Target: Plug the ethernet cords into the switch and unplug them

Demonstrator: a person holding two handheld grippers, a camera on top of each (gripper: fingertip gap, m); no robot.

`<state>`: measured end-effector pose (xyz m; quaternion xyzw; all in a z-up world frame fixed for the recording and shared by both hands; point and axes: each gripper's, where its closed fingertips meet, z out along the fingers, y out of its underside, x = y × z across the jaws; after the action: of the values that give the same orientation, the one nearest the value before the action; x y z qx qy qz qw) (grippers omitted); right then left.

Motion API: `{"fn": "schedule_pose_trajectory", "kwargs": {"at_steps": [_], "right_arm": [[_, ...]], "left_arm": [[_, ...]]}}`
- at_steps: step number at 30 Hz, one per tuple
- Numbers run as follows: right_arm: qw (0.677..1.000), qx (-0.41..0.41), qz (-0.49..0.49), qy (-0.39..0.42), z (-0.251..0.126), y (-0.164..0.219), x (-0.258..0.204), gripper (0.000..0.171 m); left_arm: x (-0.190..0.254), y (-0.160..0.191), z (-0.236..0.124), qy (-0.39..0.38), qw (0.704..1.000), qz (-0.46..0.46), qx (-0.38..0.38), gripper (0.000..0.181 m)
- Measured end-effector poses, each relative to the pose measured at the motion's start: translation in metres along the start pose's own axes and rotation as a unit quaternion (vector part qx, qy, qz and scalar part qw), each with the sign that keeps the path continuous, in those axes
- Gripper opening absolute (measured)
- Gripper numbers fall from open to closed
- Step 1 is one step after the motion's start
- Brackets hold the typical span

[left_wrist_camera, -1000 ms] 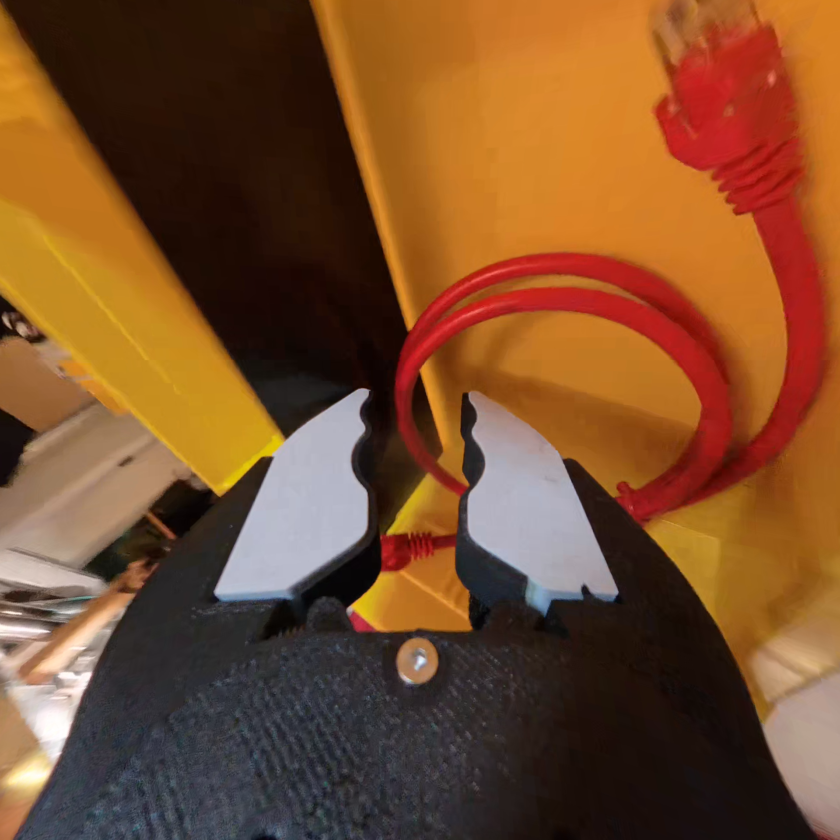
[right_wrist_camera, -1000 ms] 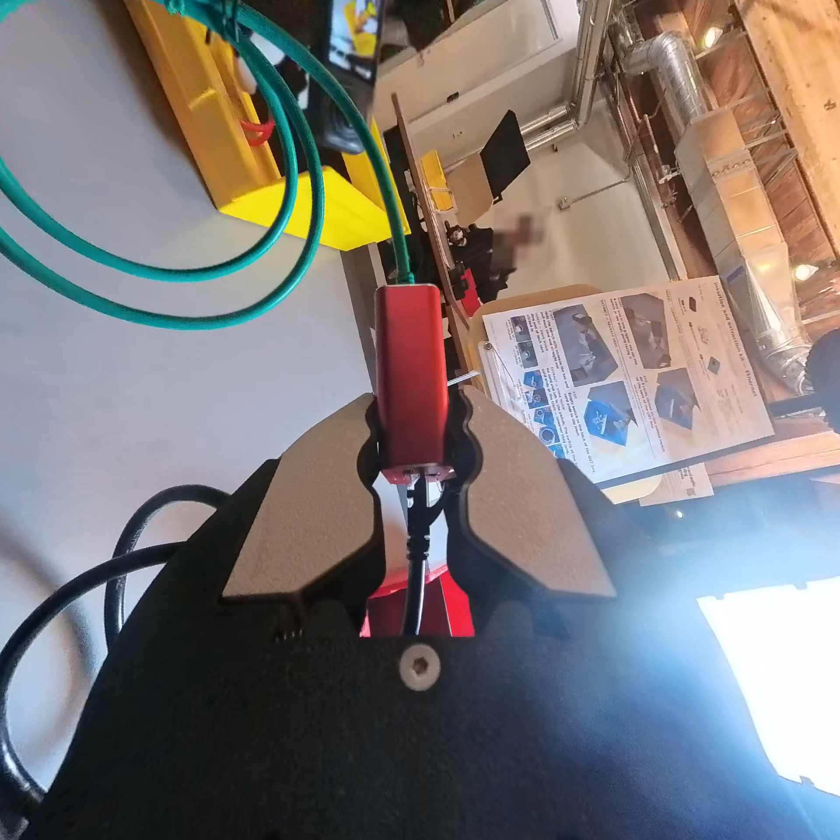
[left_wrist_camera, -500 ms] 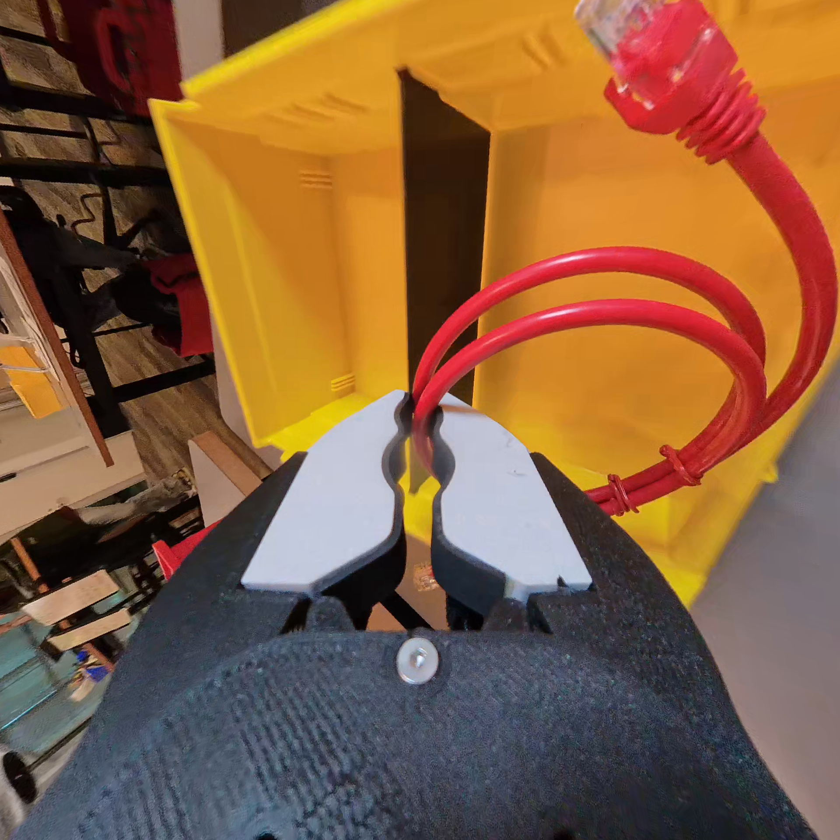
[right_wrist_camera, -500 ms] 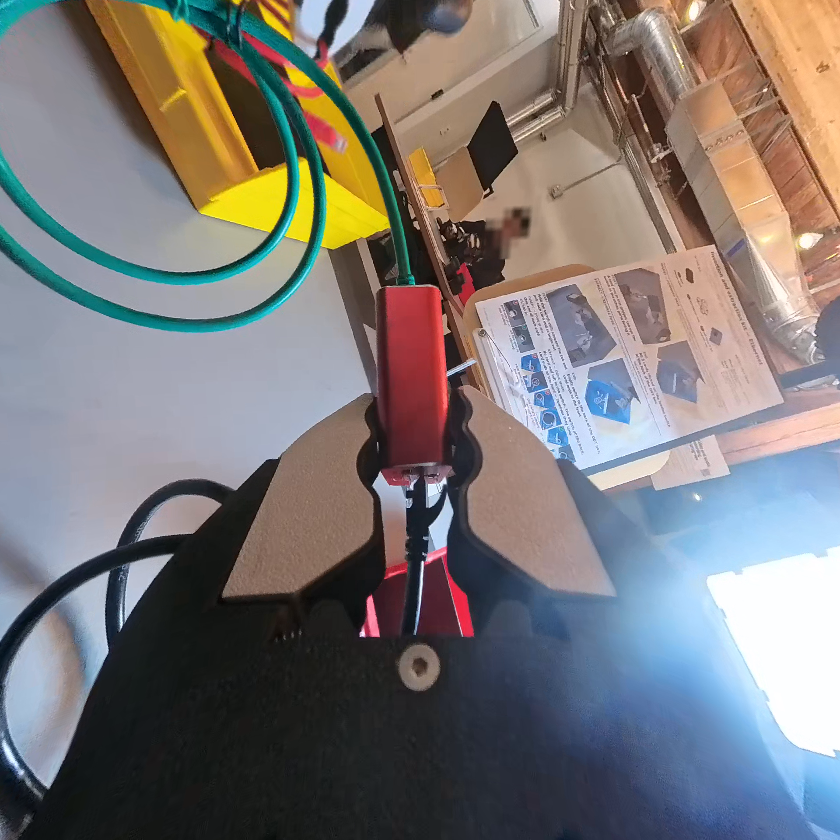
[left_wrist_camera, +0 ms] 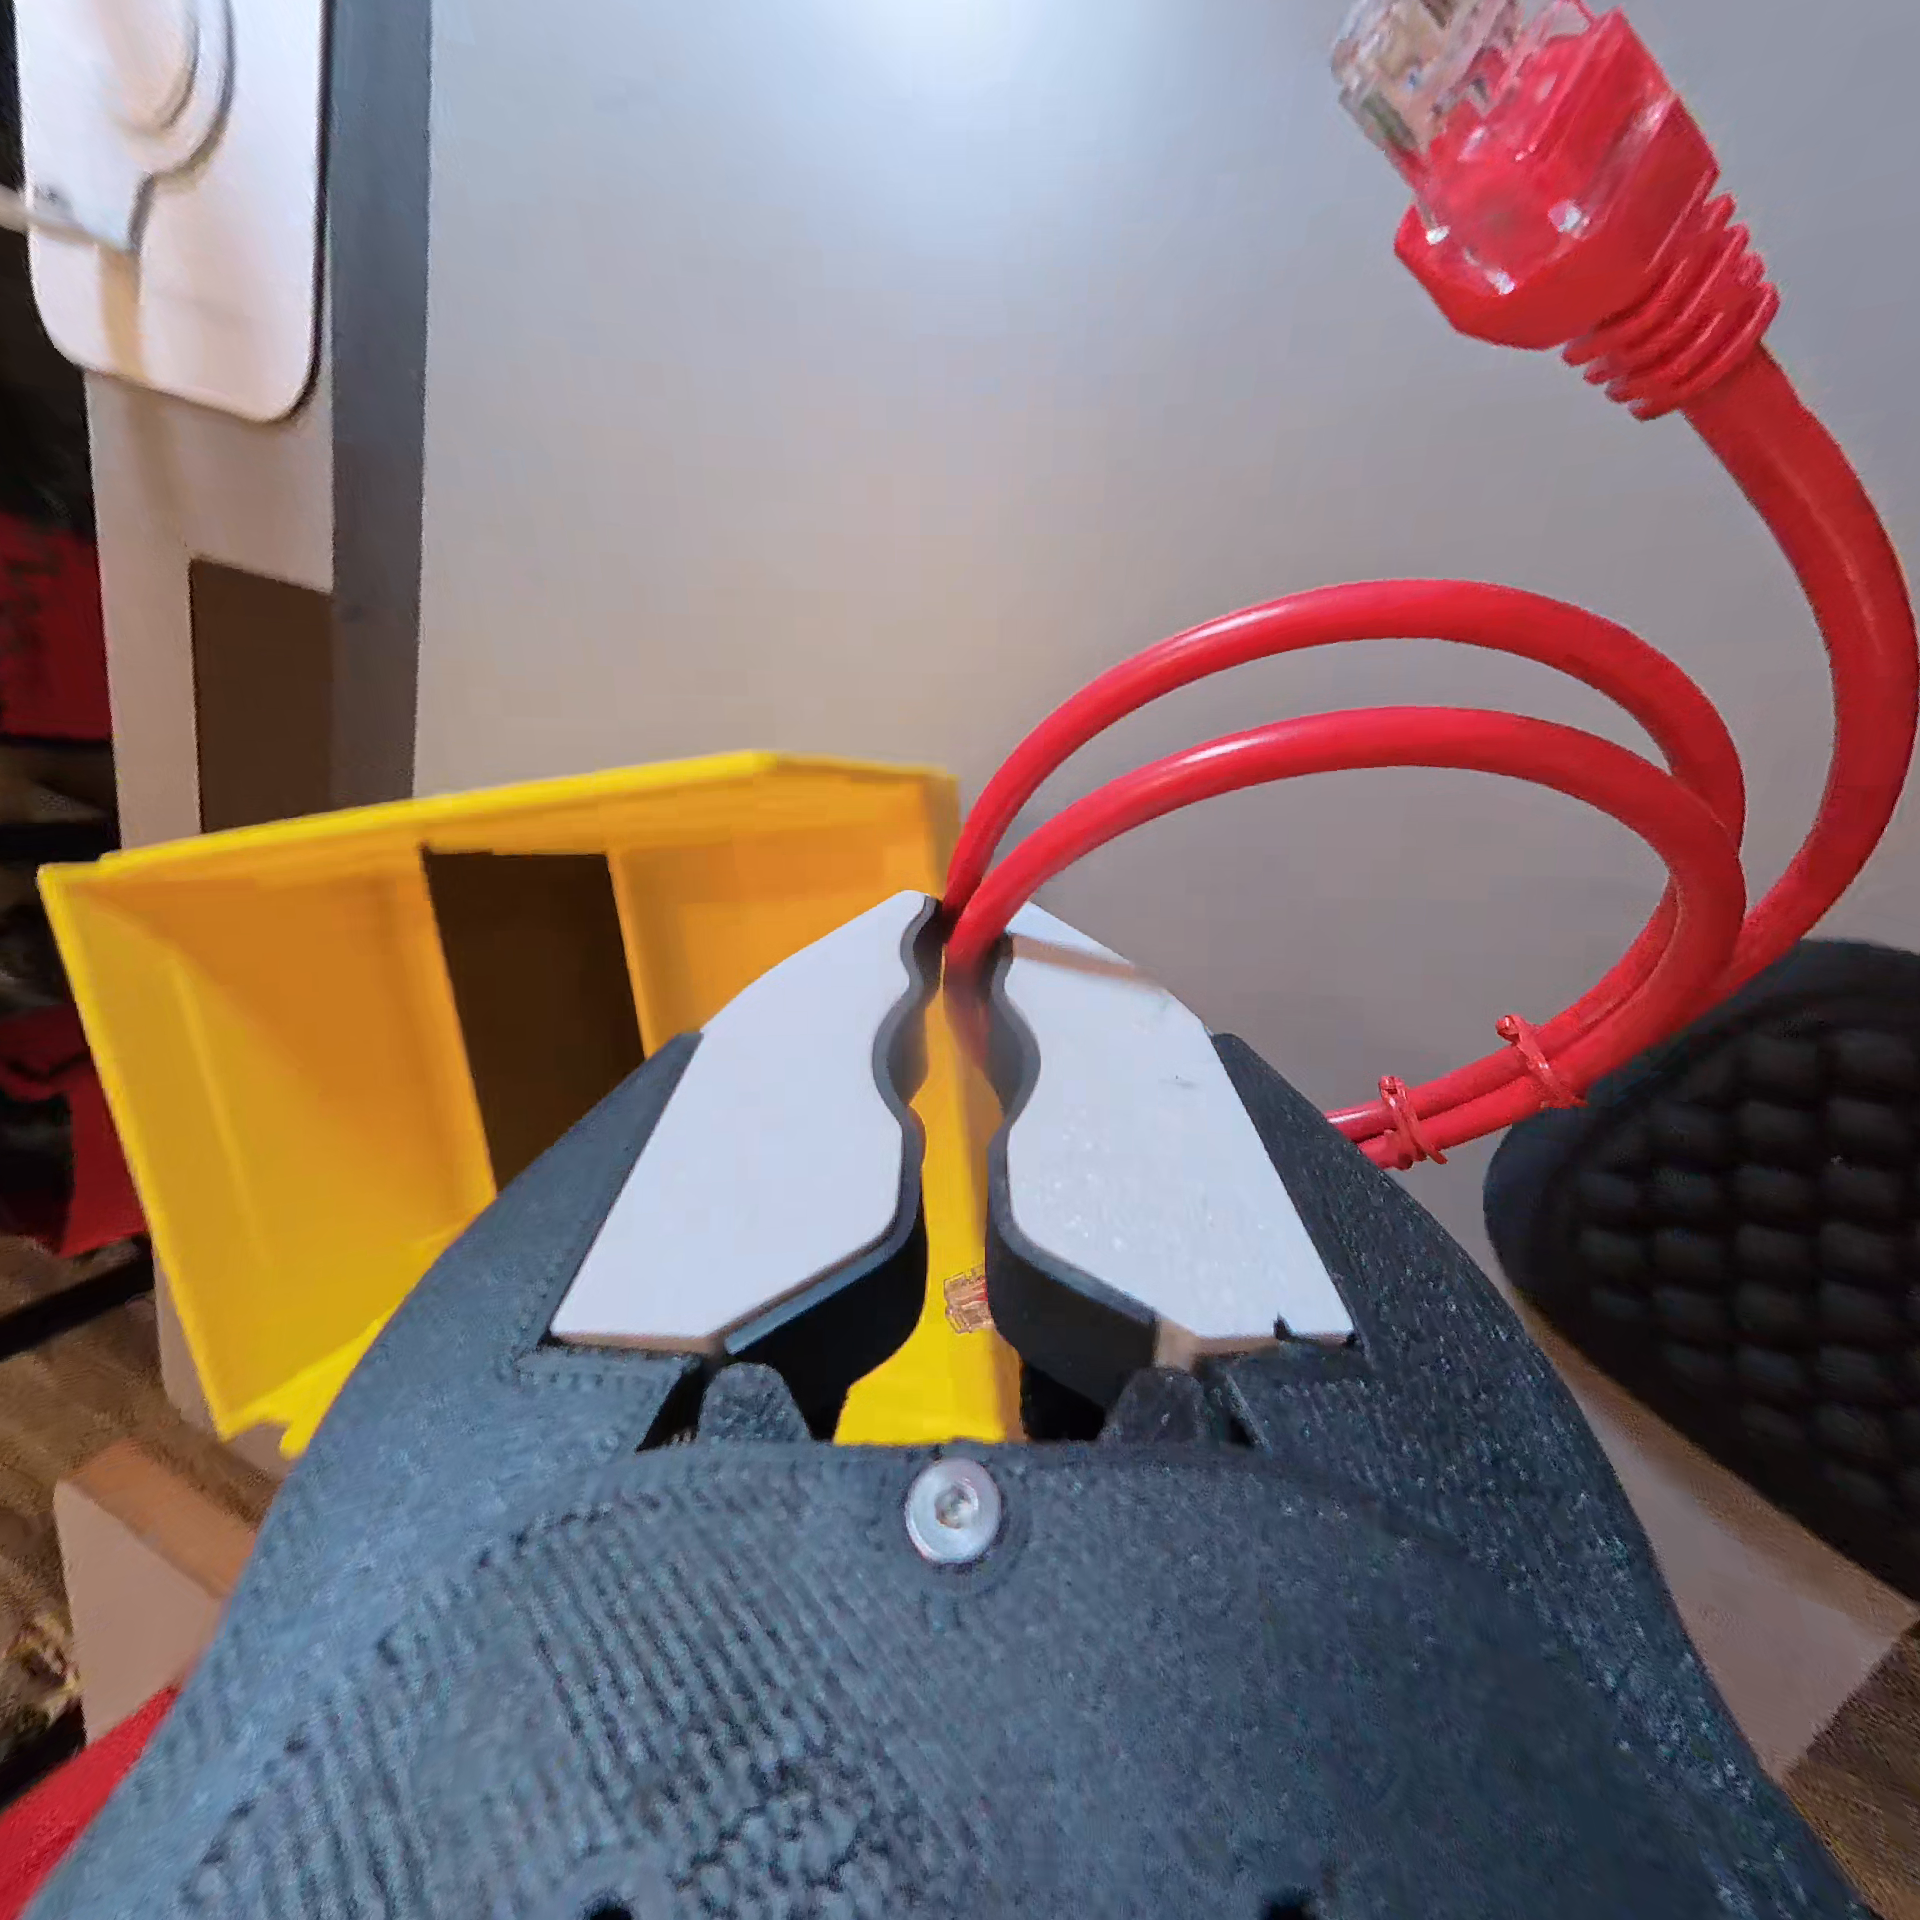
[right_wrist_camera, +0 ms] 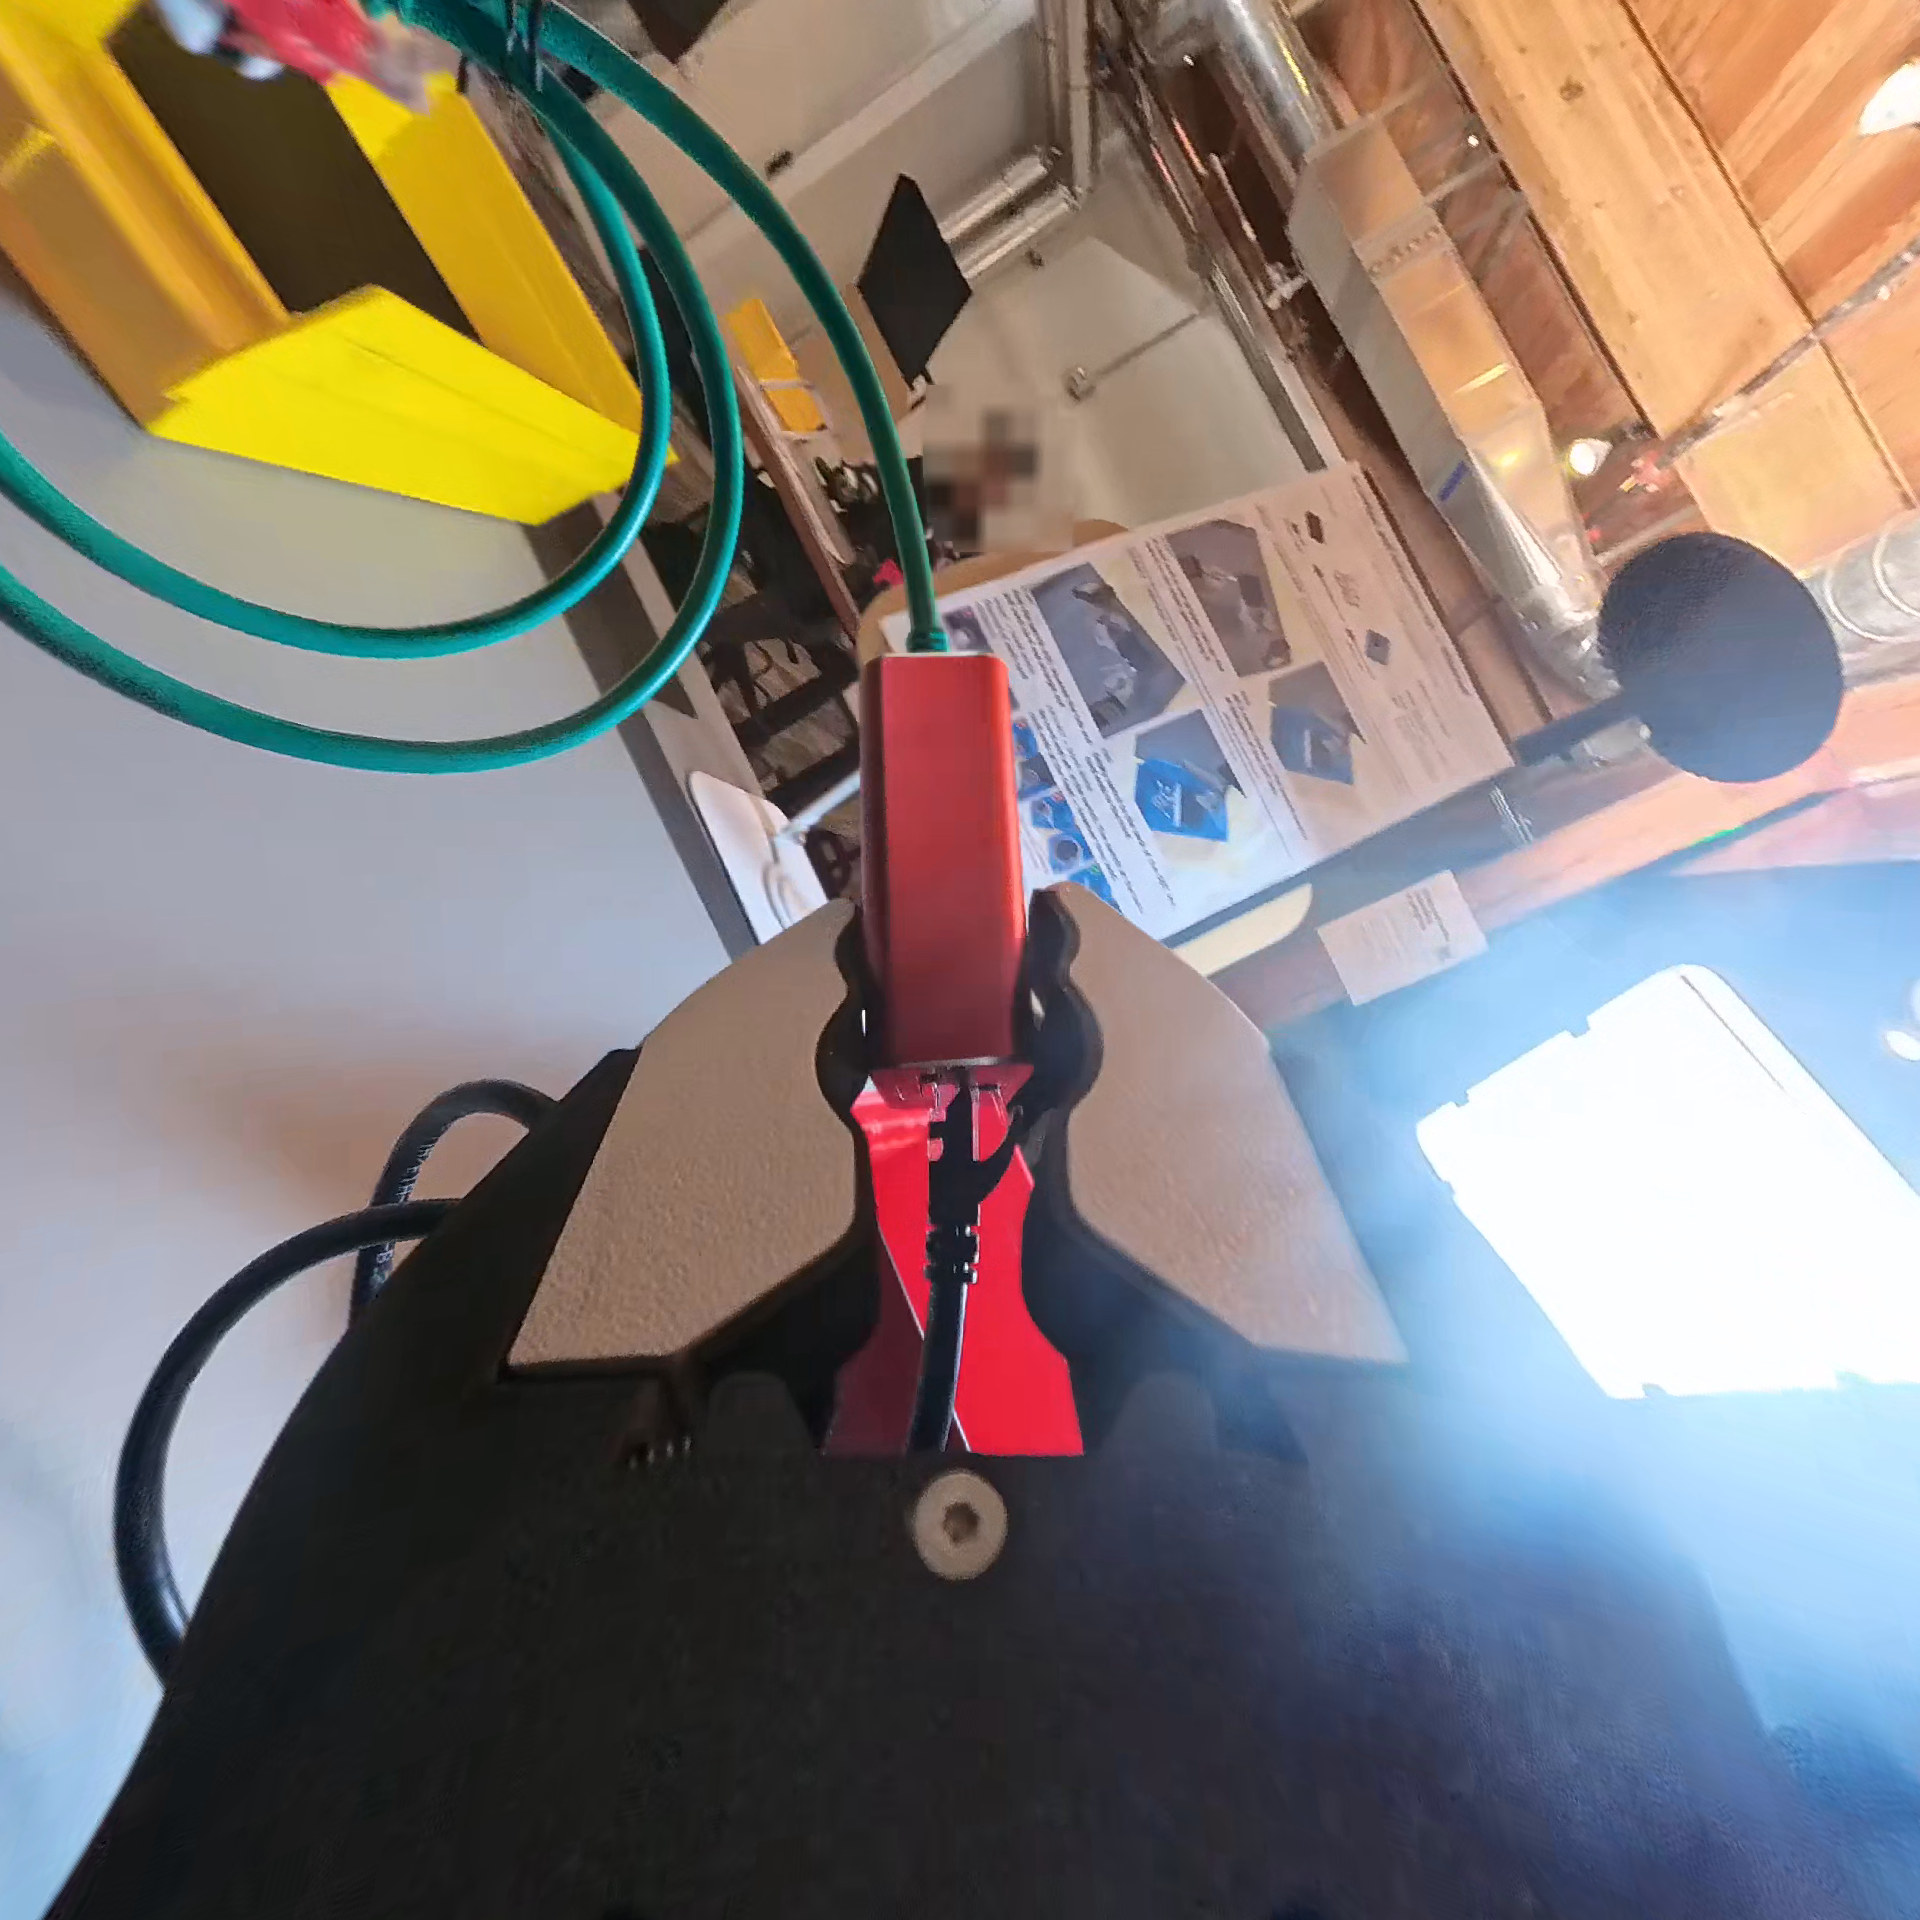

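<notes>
Here, left claw point(left_wrist_camera: 961, 940) pinching red cord point(left_wrist_camera: 1382, 727), right claw point(right_wrist_camera: 945, 925) clamping red switch point(right_wrist_camera: 938, 831)

left tool point(left_wrist_camera: 961, 951): clamped on cord point(left_wrist_camera: 1351, 665) loops, plug point(left_wrist_camera: 1496, 197) up far right | bin point(left_wrist_camera: 291, 1039) far left on tabletop point(left_wrist_camera: 935, 416) | right tool point(right_wrist_camera: 940, 945): clamped on switch point(right_wrist_camera: 935, 831), second cord point(right_wrist_camera: 727, 520) plugged at far end, looping left | third cord point(right_wrist_camera: 940, 1320) at near end

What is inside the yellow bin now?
In the left wrist view, the yellow bin shows bare yellow walls and a dark opening at the back. The left gripper, shut on the red ethernet cord, covers the bin's right part.
</notes>
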<state>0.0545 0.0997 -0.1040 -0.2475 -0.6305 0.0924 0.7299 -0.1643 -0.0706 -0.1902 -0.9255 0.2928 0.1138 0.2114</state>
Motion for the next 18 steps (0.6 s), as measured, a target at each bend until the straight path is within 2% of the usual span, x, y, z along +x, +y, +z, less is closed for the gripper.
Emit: {"fn": "schedule_pose_trajectory", "kwargs": {"at_steps": [6, 11, 14, 18], "right_arm": [[0.998, -0.032, 0.039, 0.046, -0.013, 0.027, 0.023, 0.028], [0.996, -0.043, 0.049, 0.057, -0.016, 0.036, 0.028, 0.029], [0.996, -0.043, 0.051, 0.059, -0.016, 0.037, 0.028, 0.029], [0.996, -0.042, 0.055, 0.062, -0.016, 0.038, 0.030, 0.029]], "left_arm": [[0.014, -0.051, 0.020, -0.021, 0.994, -0.014, 0.104, 0.006], [0.015, -0.074, 0.037, -0.016, 0.986, -0.061, 0.155, 0.006], [0.032, -0.075, 0.054, 0.053, 0.986, -0.070, 0.142, 0.006], [0.077, -0.069, 0.070, 0.157, 0.978, 0.059, 0.124, 0.007]]}}
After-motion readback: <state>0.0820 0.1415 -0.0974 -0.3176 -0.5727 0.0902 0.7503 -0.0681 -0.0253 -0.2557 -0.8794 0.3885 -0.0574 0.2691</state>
